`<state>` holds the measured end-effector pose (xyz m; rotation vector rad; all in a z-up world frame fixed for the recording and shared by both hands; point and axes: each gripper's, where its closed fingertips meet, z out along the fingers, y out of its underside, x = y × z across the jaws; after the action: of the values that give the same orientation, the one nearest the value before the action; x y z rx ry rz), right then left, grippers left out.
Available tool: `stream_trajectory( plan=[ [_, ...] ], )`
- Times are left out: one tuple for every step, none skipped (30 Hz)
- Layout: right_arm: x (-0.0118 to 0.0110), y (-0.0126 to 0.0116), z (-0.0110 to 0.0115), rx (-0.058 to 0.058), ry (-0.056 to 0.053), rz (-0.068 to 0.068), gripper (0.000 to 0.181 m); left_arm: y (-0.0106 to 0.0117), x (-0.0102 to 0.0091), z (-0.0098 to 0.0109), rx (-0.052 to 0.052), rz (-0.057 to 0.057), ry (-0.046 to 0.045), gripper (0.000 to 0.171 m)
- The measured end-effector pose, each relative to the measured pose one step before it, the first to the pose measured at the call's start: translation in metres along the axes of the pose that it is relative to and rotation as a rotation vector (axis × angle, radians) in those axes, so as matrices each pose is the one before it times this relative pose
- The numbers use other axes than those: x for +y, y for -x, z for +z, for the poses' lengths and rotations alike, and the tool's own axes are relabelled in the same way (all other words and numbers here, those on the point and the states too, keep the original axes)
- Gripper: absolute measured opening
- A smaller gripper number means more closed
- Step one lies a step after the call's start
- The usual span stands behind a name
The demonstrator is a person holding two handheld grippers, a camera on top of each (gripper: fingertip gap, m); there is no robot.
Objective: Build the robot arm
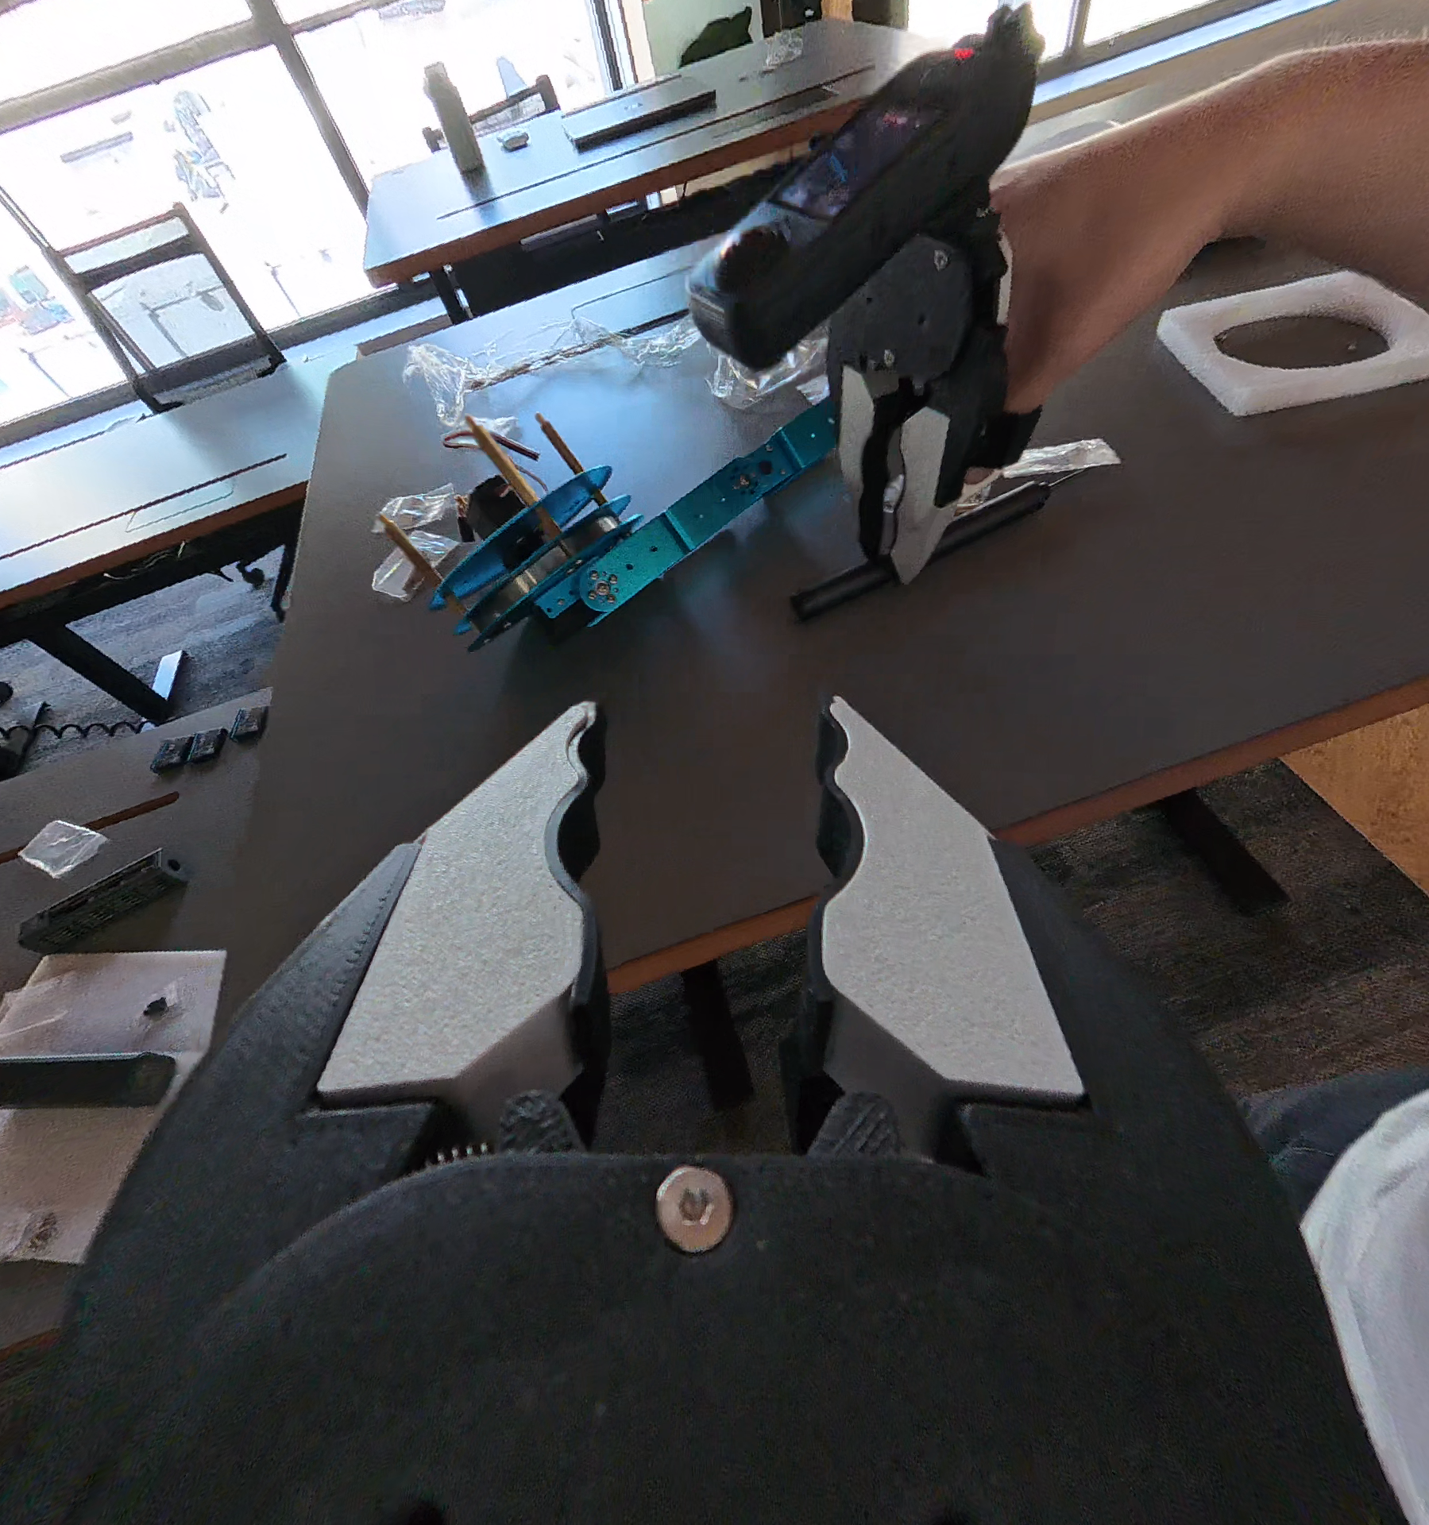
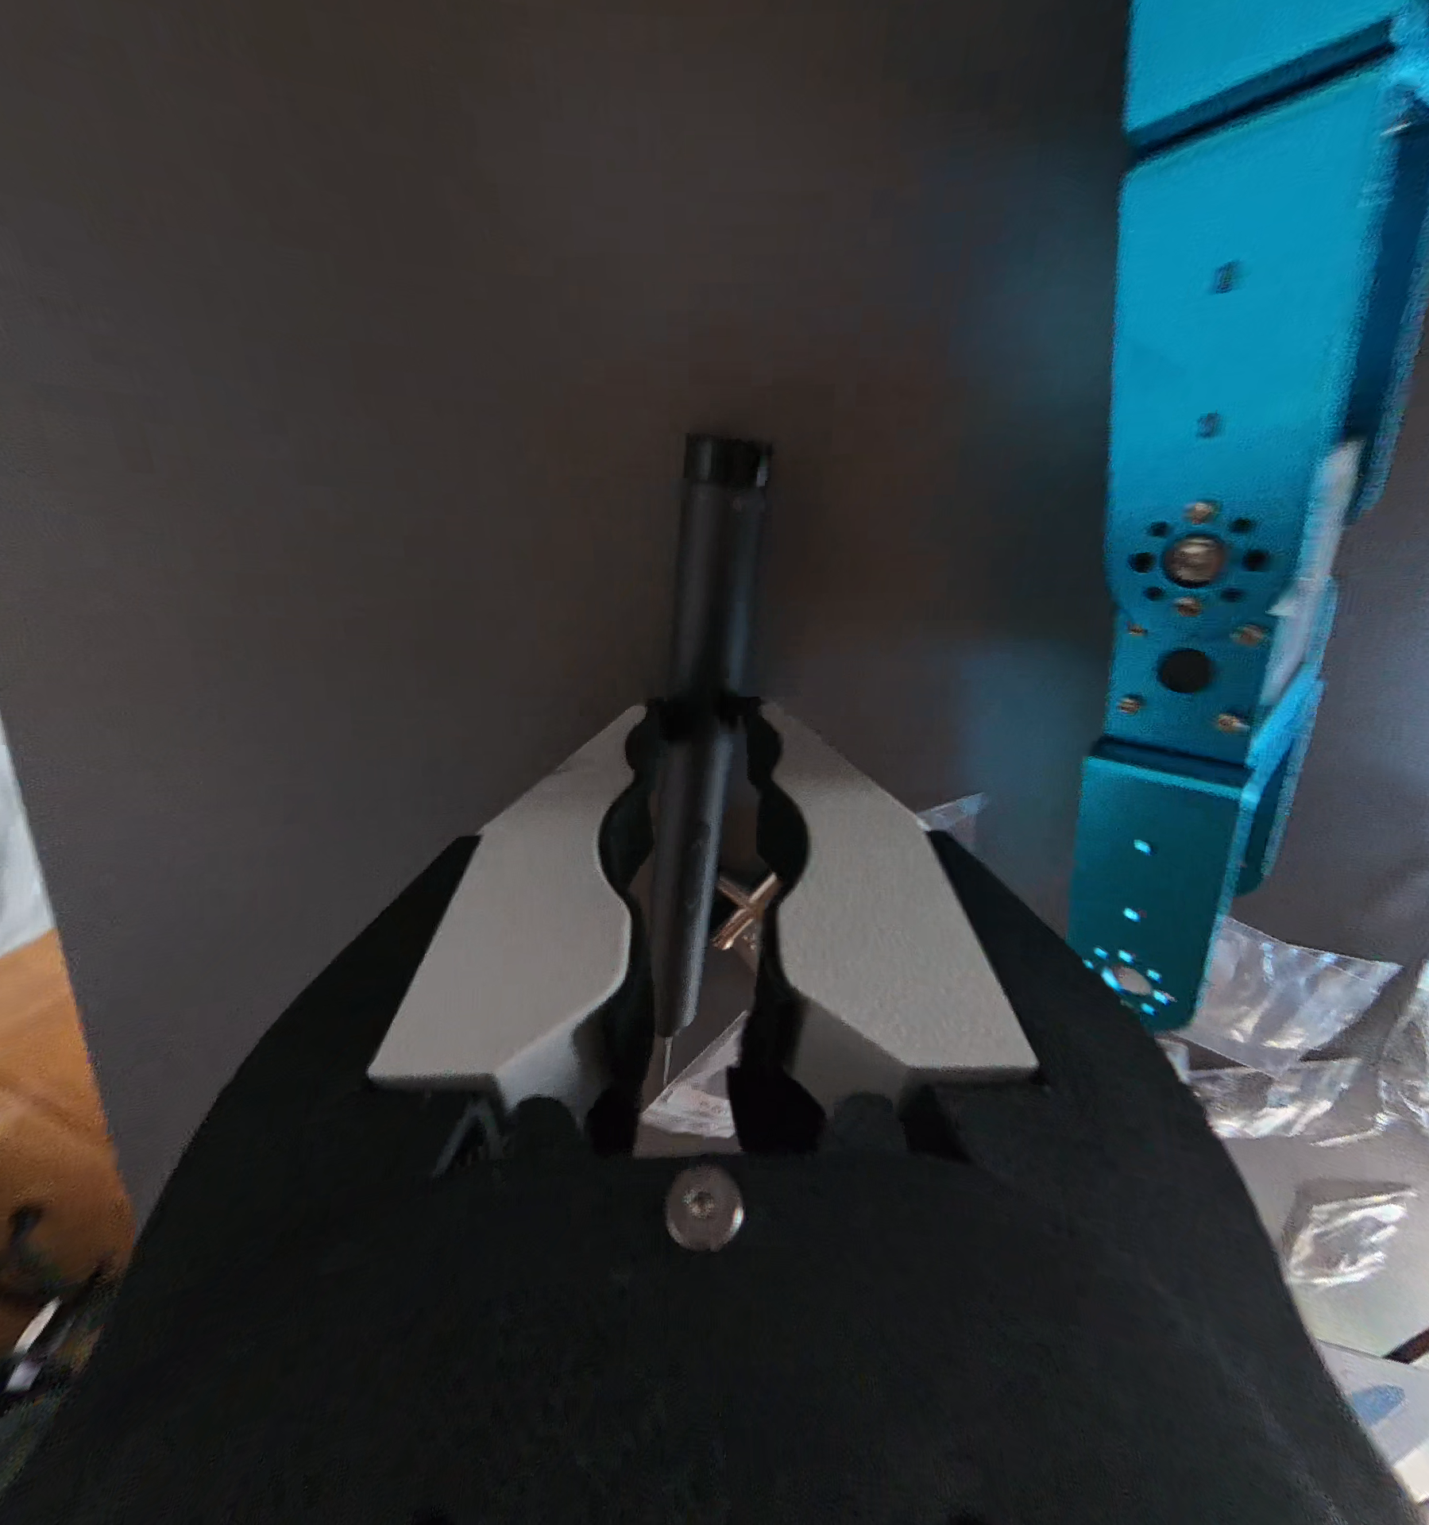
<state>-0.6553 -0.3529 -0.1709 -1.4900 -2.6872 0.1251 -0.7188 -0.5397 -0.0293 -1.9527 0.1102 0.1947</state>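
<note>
**Right gripper pinches a dark screwdriver on the desk; left gripper hangs spread and empty**

Our right gripper is pressed onto a slim dark screwdriver, its fingertips clamping the shaft while the capped end juts out ahead of them and the fine metal tip points back between the grey fingers. In the left wrist view the same gripper points steeply down at the dark desk, and the screwdriver lies along the surface under it. We cannot tell whether the tool is lifted clear of the desk. A small cross-shaped metal piece shows beneath the tool, between the fingers, with a clear plastic bag under it.

Just to the right in the right wrist view lies a blue metal bracket arm, studded with screws and holes; crumpled clear plastic wrappers lie near its end. From the left side we see that bracket arm joined to stacked blue discs with brass standoffs and a motor. A white foam frame sits well apart, beyond the bare hand that grips the right tool from above, forearm reaching in from the right.

Our left gripper hovers near the desk's front edge, fingers spread wide with nothing between them. To its left, a neighbouring desk holds a black bar-shaped case, white paper and small black modules.
</note>
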Motion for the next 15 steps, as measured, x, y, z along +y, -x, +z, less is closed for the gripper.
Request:
stream_trajectory(
  plan=[
    [0.00027,0.00129,0.00084,-0.0068,0.0164,0.0022,0.017,0.00629,-0.00132,-0.00094,-0.0012,0.0001,-0.01659,0.050],
    [0.00077,0.00134,-0.00007,-0.0049,0.0102,0.0037,0.017,0.00498,-0.00215,0.00056,0.0065,-0.0056,-0.02445,0.048],
    [0.00058,0.00289,-0.00058,-0.0150,0.0019,0.0116,0.016,0.00351,-0.00258,0.00253,0.0172,-0.0145,-0.02850,0.046],
    [-0.00045,0.00302,-0.00217,-0.0167,-0.0146,0.0235,0.016,0.00282,-0.00154,0.00474,0.0244,-0.0217,-0.02493,0.044],
    [-0.00223,0.00143,-0.00538,-0.0058,-0.0443,0.0317,0.017,0.00159,0.00022,0.00644,0.0311,-0.0253,-0.01020,0.043],
    [-0.00234,0.00244,-0.00931,-0.0114,-0.0617,0.0389,0.017,-0.00045,0.00044,0.00747,0.0367,-0.0227,0.00111,0.046],
    [-0.00178,0.00368,-0.01262,-0.0160,-0.0679,0.0387,0.016,-0.00130,-0.00096,0.00803,0.0311,-0.0156,-0.00193,0.048],
    [-0.00109,0.00275,-0.01540,-0.0060,-0.0723,0.0335,0.016,-0.00265,-0.00251,0.00872,0.0284,-0.0068,-0.00994,0.048],
    [-0.00075,0.00092,-0.01740,0.0073,-0.0770,0.0345,0.016,-0.00613,-0.00351,0.00973,0.0387,-0.0030,-0.00945,0.048],
    [-0.00092,-0.00078,-0.01867,0.0168,-0.0808,0.0338,0.016,-0.00919,-0.00485,0.01129,0.0498,-0.0022,-0.00951,0.049],
    [-0.00127,-0.00157,-0.01943,0.0187,-0.0872,0.0297,0.016,-0.01089,-0.00627,0.01324,0.0572,-0.0015,-0.01271,0.049],
    [-0.00155,-0.00213,-0.01967,0.0193,-0.0900,0.0258,0.016,-0.01245,-0.00784,0.01539,0.0650,-0.0026,-0.01507,0.049],
    [-0.00113,-0.00287,-0.01951,0.0202,-0.0879,0.0266,0.016,-0.01255,-0.00873,0.01776,0.0680,-0.0041,-0.01582,0.049],
    [-0.00080,-0.00214,-0.01890,0.0144,-0.0854,0.0201,0.016,-0.01013,-0.00840,0.01986,0.0579,-0.0091,-0.00881,0.047],
    [-0.00068,-0.00182,-0.01818,0.0122,-0.0840,0.0088,0.016,-0.01017,-0.00839,0.02105,0.0567,-0.0150,0.00199,0.046]
  ],
)
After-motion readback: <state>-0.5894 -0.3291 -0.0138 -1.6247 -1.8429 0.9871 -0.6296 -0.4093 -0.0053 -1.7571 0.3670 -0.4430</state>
